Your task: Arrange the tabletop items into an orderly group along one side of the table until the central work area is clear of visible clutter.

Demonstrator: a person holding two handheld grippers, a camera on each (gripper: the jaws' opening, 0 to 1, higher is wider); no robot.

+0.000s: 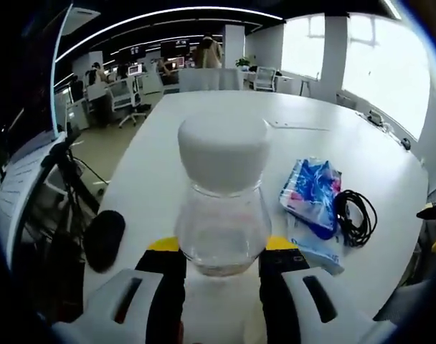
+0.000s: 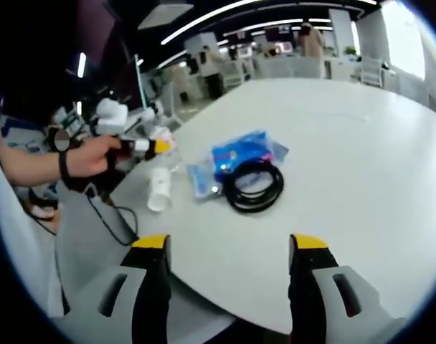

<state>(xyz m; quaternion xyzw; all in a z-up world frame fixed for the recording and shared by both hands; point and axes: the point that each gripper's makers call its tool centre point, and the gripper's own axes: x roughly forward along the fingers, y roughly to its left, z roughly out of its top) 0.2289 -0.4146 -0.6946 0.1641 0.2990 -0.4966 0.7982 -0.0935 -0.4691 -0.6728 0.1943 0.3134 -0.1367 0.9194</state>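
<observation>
I have the clear jar (image 1: 224,215) with the white cap clamped between the jaws of my left gripper (image 1: 221,261), yellow pads pressing its lower sides. It sits upright in the left gripper view, cap toward the far end of the white table (image 1: 204,136). In the right gripper view the same jar (image 2: 159,188) reads as lying over, near the table edge, with my left gripper (image 2: 143,147) and the hand on it (image 2: 89,159) just behind; that view rolls, so I cannot tell its true tilt, or whether it rests on the table.

Step in hand, as I judge it: carrying the jar to join the group at one side. Just to its right lie the blue patterned packet (image 1: 311,193), a pale blue packet (image 1: 315,251) under its near end, and a coiled black cable (image 1: 356,215) touching the blue packet's far side.

My right gripper (image 2: 229,251) is spread wide, holding nothing, poised at the table edge with the cable coil (image 2: 254,186) ahead and apart from it.

Next move calls for setting the jar down upright beside the packets without tipping it.

A black mouse-like object (image 1: 103,240) sits left of the jar.
</observation>
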